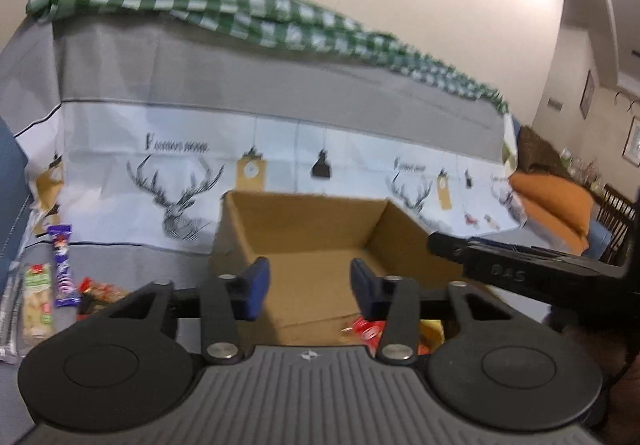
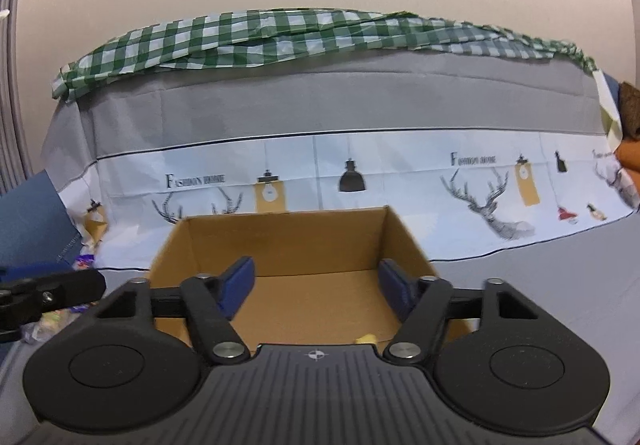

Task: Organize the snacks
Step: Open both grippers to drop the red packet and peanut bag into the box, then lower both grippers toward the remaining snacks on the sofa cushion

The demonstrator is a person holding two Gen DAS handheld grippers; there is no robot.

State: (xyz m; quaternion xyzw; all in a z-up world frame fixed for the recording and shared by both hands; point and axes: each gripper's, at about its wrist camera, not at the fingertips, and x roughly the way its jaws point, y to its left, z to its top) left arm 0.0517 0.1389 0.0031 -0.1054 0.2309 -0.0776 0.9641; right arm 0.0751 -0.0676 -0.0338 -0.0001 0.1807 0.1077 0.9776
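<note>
Left gripper [image 1: 310,287]: released, jaws apart, nothing between the blue pads [image 1: 256,283]. Directly ahead and slightly below: open cardboard box [image 1: 304,229], upright on a grey cloth [image 1: 132,269]. Inside the box, at the near edge just below the right-side pad: red wrapper [image 1: 366,329] beside a yellow wrapper [image 1: 434,329]. Well to the left, outside the box: purple bar [image 1: 63,265], green-and-white packet [image 1: 37,299], red-and-gold sweets [image 1: 100,291], lying close together on the cloth. To the right: other gripper's black finger over the box's right wall.

Right gripper [image 2: 316,287]: released, jaws apart, empty. Same box straight ahead; small yellow item [image 2: 366,337] at its near edge. Far left, partly hidden: loose wrappers [image 2: 82,261].
</note>
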